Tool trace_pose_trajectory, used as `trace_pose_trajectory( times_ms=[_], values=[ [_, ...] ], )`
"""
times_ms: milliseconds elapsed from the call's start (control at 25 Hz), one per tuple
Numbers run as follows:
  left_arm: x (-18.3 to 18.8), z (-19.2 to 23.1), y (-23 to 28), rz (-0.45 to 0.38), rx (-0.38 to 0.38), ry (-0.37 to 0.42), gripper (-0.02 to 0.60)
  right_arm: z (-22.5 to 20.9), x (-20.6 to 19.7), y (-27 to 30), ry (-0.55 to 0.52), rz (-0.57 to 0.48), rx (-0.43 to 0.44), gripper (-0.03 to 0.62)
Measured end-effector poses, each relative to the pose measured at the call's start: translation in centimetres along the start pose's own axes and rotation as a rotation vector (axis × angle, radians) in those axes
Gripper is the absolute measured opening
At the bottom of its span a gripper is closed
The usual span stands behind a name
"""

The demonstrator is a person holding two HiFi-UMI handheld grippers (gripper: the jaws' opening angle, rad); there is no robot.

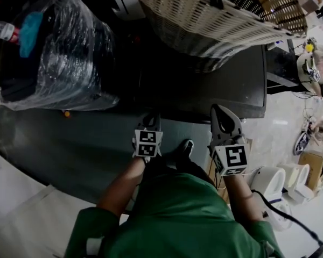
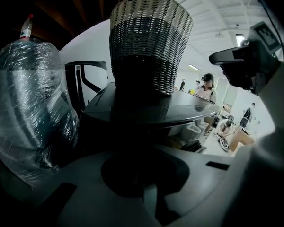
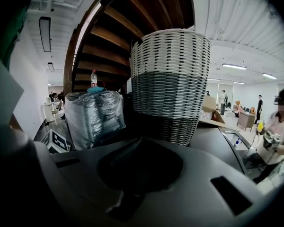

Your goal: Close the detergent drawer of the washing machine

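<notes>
The dark washing machine (image 1: 226, 85) stands in front of me, and I look down on its flat top. Its front face and detergent drawer are hidden from every view. My left gripper (image 1: 152, 118) is held at the machine's near edge with its jaws together and nothing between them. A little to the right, my right gripper (image 1: 219, 113) hovers over the same edge, also shut and empty. In the left gripper view the machine top (image 2: 151, 105) lies just ahead of the shut left gripper (image 2: 149, 183). The right gripper (image 3: 139, 167) points at the top (image 3: 213, 141) too.
A big woven basket (image 1: 204, 15) sits on the machine. To its left stands a plastic-wrapped bundle (image 1: 54, 52) with a bottle (image 1: 5, 31) behind it. White objects (image 1: 269, 181) and a cardboard box (image 1: 312, 168) lie on the floor at right. People stand far off (image 2: 208, 86).
</notes>
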State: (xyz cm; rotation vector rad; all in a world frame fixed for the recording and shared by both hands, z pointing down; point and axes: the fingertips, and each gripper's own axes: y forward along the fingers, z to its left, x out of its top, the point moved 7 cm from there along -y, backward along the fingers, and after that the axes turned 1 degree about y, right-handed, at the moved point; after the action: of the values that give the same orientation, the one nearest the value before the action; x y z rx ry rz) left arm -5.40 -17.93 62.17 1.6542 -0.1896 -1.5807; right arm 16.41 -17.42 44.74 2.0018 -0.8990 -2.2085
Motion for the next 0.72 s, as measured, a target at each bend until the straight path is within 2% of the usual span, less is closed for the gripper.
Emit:
trace_pose_trajectory(
  times_ms=[360,720],
  values=[
    [0.4,0.1,0.0,0.034,-0.008,0.001,0.02,-0.8,1.2,1.0,0.002,-0.041,0.018,0.021],
    [0.5,-0.1,-0.2,0.056,0.009,0.012,0.02,-2.3,2.8,-1.1,-0.021,-0.074,-0.024,0.021]
  ],
)
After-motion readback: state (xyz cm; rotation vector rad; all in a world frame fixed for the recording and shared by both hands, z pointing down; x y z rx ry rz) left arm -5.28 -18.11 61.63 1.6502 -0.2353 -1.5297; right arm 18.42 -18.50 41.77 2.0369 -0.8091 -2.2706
